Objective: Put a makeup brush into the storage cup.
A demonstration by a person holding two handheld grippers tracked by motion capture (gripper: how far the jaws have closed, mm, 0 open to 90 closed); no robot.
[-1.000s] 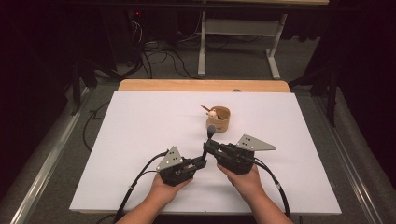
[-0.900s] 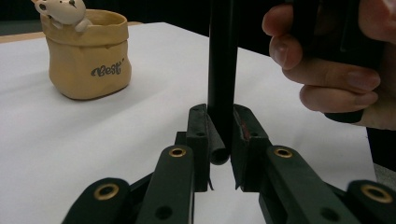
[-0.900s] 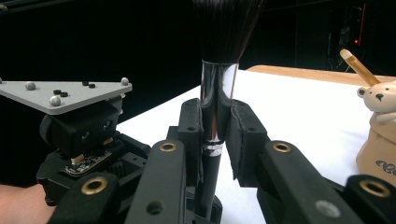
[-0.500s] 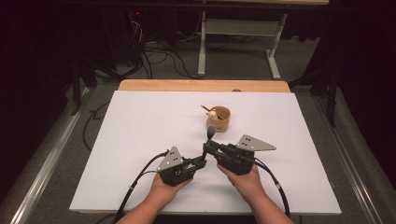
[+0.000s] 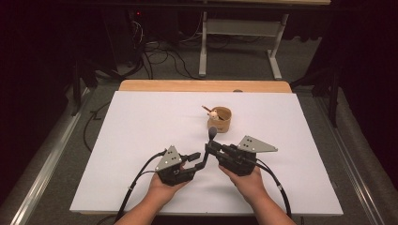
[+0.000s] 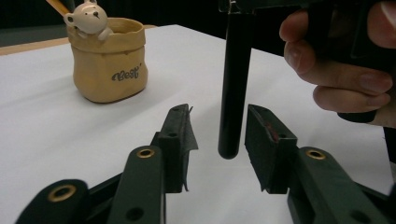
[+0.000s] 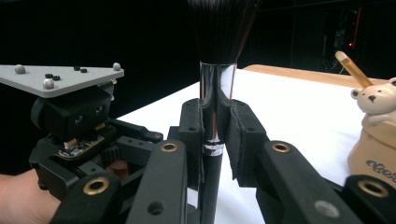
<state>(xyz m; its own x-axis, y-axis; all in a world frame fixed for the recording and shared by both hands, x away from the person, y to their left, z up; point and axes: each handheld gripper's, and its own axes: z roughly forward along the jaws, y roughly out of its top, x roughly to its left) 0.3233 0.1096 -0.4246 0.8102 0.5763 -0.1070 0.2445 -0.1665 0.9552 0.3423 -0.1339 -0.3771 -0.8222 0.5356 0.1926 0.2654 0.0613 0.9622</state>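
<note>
Big white tabletop [image 5: 141, 140] first, with both grippers down near the person's edge of it, side by side and nearly meeting in the middle.

Right gripper [image 7: 215, 130]: its fingers [image 7: 246, 135] are clamped tight on a makeup brush [image 7: 214, 102], one pad on each side of the shiny silver collar right where it joins the black handle. The brush stands upright between them, dark fluffy bristles fanning out above the fingers and the handle dropping down below them. From the high view the right gripper [image 5: 210, 146] has the brush [image 5: 212, 133] sticking up out of it, bristle end toward the far side of the tabletop.

Left gripper [image 6: 217, 135]: its fingers [image 6: 180, 140] have just been opening and now stand apart, a clear gap on both sides of the black handle [image 6: 235, 84]. The rounded bottom end of the handle hangs between the two pads without either one pressing on it, a bit closer to the right-hand pad. So that one's let go, and the brush is carried by the right fingers alone. High view has the left gripper [image 5: 199, 161] just under and beside the right one.

Beyond the fingers, well apart from them, sits a small tan pot [image 6: 108, 60] shaped like a sack, with a little white bear [image 6: 88, 17] on its rim and a stick [image 7: 352, 69] poking out of it.
</note>
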